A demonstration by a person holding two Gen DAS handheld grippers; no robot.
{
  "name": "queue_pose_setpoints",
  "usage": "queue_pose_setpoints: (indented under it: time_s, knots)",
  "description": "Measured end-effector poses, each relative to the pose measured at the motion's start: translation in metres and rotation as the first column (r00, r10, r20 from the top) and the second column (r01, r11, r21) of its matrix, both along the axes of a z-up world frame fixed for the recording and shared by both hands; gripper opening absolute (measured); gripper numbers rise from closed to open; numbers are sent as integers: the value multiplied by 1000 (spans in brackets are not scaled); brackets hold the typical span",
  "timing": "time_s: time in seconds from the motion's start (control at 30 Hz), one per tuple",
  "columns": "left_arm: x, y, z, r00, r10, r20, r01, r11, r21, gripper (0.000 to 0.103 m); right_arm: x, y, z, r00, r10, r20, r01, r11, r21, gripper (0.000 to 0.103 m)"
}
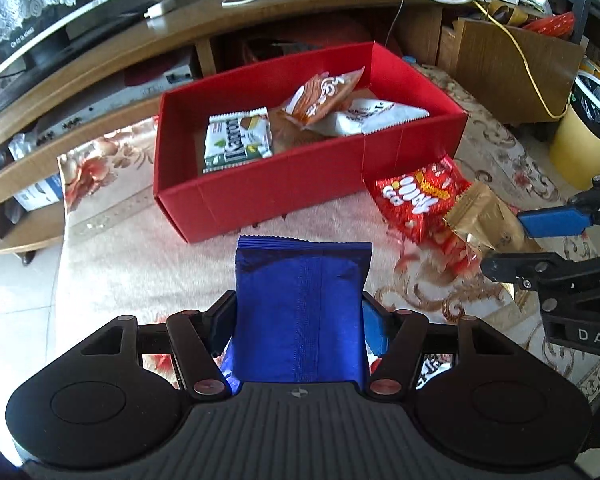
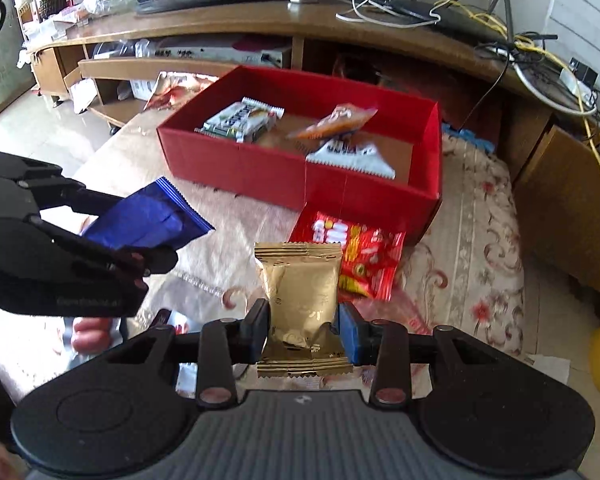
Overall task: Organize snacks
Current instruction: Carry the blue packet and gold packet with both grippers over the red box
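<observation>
My left gripper (image 1: 298,320) is shut on a blue foil snack packet (image 1: 300,304), held above the floral cloth just in front of the red box (image 1: 260,196). It also shows in the right wrist view (image 2: 148,220). My right gripper (image 2: 303,328) is shut on a gold snack packet (image 2: 300,284), which also shows in the left wrist view (image 1: 480,220). The red box (image 2: 292,176) holds a white-green packet (image 1: 238,140), an orange packet (image 1: 324,96) and a white packet (image 1: 376,116). A red snack bag (image 1: 416,196) lies on the cloth against the box's front right corner.
A wooden TV stand (image 1: 228,20) with cables and a router stands behind the box. A yellow waste bin (image 1: 584,140) is at the right. A wooden board (image 1: 512,64) leans at the back right. Tiled floor (image 1: 16,292) lies left of the cloth.
</observation>
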State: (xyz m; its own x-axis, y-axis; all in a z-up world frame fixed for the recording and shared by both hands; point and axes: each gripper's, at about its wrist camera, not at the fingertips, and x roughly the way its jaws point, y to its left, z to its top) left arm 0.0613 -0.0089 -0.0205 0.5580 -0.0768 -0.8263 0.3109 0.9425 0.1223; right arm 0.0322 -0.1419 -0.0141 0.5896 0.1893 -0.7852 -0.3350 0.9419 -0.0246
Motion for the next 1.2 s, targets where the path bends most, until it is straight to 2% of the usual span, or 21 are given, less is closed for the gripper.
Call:
queue_pose_setpoints:
  time_s: [0.43,1.2]
  knots:
    - [7,-14,16,996,-7,85,5,1000,27,69,15,1,18,998,-17,64,17,1000,6,37]
    - [56,-14,41,984,43,173,-46,999,16,69,66,7,40,988,-47,146,46,999,10,37]
